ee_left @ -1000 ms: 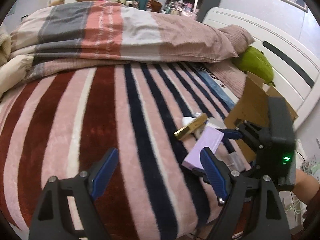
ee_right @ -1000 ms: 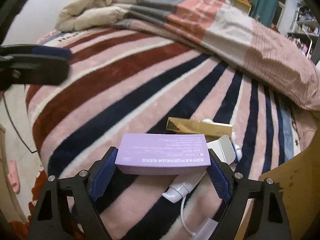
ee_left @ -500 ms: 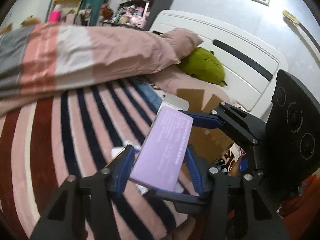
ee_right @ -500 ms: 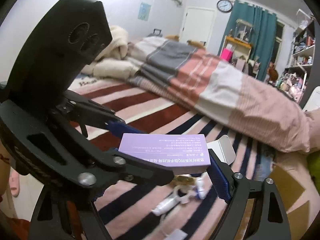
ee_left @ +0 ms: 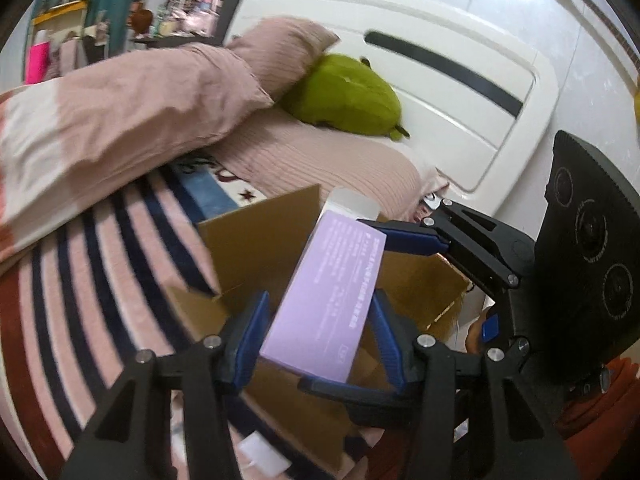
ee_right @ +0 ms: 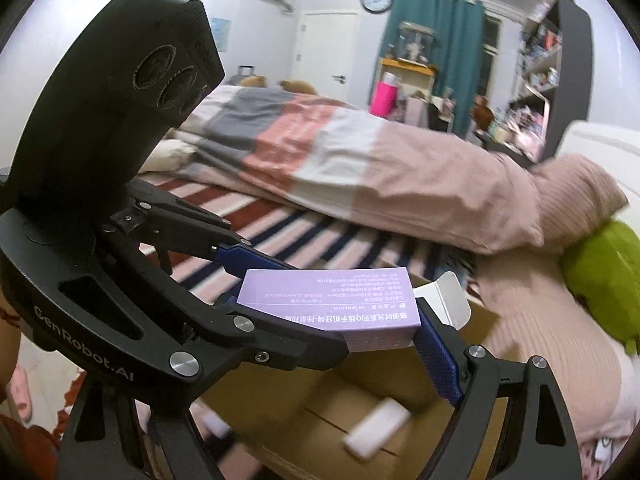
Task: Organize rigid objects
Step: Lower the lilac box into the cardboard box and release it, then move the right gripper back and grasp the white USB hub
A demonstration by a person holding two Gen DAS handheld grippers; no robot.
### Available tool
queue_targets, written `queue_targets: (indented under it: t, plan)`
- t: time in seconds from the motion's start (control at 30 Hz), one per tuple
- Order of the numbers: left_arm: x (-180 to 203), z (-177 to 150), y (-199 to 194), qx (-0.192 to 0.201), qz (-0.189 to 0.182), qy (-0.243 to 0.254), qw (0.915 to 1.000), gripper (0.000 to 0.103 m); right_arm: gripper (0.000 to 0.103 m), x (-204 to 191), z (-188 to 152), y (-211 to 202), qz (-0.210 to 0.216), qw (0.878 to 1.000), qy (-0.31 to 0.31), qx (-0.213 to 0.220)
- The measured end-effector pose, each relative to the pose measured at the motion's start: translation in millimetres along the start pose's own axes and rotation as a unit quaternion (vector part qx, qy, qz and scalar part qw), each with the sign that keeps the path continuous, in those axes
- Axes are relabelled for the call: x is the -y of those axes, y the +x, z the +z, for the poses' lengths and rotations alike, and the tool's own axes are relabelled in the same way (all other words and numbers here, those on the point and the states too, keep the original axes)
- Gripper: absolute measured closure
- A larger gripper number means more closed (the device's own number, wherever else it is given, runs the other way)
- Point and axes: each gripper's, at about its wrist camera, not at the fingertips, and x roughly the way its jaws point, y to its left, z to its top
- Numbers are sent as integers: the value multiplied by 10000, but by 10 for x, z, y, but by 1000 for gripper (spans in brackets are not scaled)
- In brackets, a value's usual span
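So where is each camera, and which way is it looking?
Left wrist: sits on the left gripper, looking down its blue fingers at the purple box, cardboard box and headboard; the right gripper shows too.
Right wrist: sits on the right gripper, facing the striped bed and curtain; the left gripper crosses in front.
Both share the purple box, cardboard box and green plush.

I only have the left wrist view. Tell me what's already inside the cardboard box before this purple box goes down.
Observer: The right wrist view shows a white oblong item lying on the bottom of the cardboard box.
Operator: Report the right gripper's hold.
Observer: The right gripper clamps the purple box end to end. One blue pad lies flat against the end beside the open white flap.
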Motion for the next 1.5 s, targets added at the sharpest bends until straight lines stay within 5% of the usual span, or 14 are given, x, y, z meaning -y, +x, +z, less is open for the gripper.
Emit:
queue_targets:
  t: [0.3, 0.4, 1.0, 1.17, 1.5]
  plan:
    - [93, 164, 382, -255, -99, 52, 9996, 55, 18, 467, -201, -7, -119, 9989, 367, -267]
    - [109, 160, 378, -271, 148, 125, 9994, 36, 18, 490, -216, 39, -121, 9979, 420, -475]
    - [72, -94, -395, 377, 383, 149, 9984, 34, 18, 167, -138, -118, -148, 9970, 369, -659]
    - [-113, -280, -762, 642, 818, -40, 9946, 33, 18, -56, -29, -200, -46, 9977, 393, -543]
    - [-655, -1043, -1377, 1172, 1889, -720, 9723, 27, 18, -899, 134, -168, 881, 9954, 362, -64]
